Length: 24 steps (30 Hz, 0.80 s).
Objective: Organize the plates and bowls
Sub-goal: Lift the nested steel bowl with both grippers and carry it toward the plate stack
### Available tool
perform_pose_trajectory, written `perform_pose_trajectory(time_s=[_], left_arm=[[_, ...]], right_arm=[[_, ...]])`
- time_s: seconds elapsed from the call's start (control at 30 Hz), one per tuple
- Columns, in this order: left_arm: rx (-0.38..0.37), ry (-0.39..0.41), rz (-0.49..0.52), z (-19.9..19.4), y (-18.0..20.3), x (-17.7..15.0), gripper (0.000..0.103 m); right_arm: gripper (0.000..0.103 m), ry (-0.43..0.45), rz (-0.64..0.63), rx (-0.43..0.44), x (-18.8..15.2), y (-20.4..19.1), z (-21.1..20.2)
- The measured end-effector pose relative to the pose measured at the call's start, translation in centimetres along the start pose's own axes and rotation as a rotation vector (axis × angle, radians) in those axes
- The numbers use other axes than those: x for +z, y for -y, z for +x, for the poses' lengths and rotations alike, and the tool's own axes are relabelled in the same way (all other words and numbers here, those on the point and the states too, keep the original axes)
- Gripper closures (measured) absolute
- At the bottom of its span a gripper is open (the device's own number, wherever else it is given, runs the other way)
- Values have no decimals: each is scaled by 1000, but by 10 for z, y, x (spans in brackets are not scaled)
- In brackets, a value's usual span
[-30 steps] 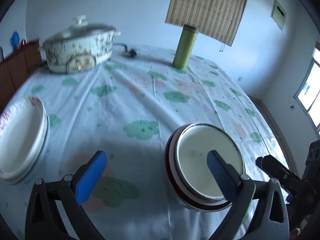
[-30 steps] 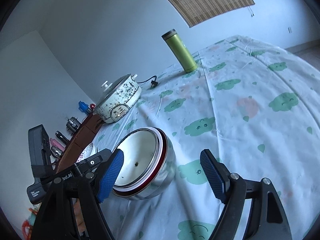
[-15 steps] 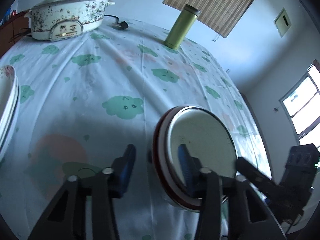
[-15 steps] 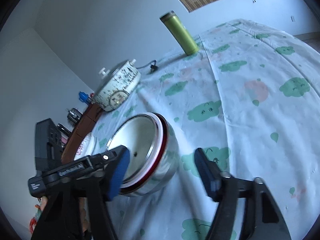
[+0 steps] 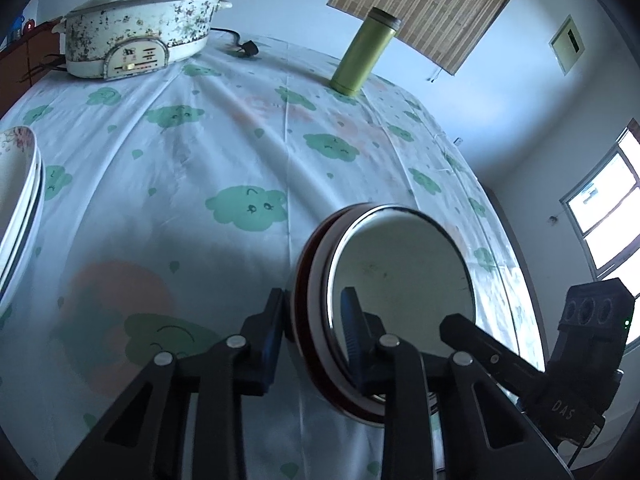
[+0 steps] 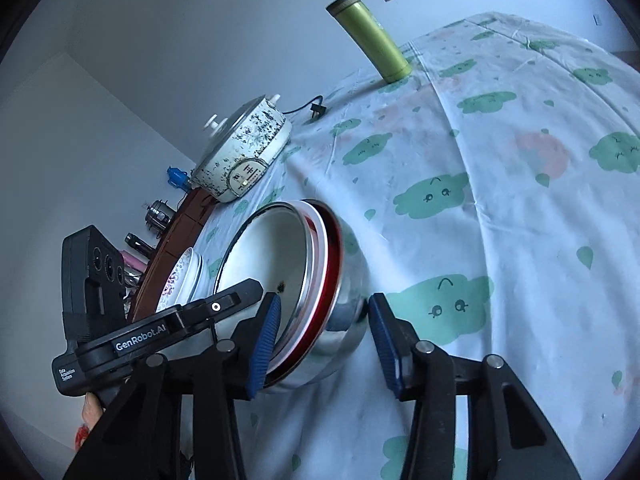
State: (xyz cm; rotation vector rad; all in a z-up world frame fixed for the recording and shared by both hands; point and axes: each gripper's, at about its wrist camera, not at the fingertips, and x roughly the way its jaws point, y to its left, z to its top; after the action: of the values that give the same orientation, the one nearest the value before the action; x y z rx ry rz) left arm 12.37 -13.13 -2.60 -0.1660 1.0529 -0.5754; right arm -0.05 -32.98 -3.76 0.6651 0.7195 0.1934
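Both grippers closing on bowl (image 5: 400, 272)

Left gripper (image 5: 316, 332) pinched near rim; right gripper (image 6: 324, 340) straddled rim and wall, right pad apart.

**A lived-in home dining room**

The surface (image 5: 240, 152) wears a pale cloth printed with green cartoon clouds. On it stand an electric cooking pot (image 5: 136, 36) with a glass lid and trailing cord, a green flask (image 5: 362, 58) and stacked plates (image 5: 20, 200). A bamboo blind (image 5: 432, 4) hangs on the plain wall, near a bright window (image 5: 608, 216). A brown cabinet (image 6: 176, 248) holds clutter.
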Motion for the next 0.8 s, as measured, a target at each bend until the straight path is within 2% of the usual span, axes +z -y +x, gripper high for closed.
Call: perform_pose_trajectory(time_s=[0.2,0.4,0.53,0.63,0.77,0.8], left_arm=[[3,-21,-19,-5,-3,-1,78],[30,-16,11,-10,3,-5,77],[27,-26,-6,-9,0,-4,77],[17,-28,-26,-6,-3,-2,77],[46,-57,-26,8,-1,-2,76],[33,-81,-31,16,-1,-2,68]], right_arm=[[70,18,51,53,3,8,-8],[70,20,30,16,2,4,-4],[63,11,17,-12,1,0,3],[53,-59,62,9,1,4,20],[51,-61,58,-4,1,1,25],[51,-65,57,-11,1,0,26]])
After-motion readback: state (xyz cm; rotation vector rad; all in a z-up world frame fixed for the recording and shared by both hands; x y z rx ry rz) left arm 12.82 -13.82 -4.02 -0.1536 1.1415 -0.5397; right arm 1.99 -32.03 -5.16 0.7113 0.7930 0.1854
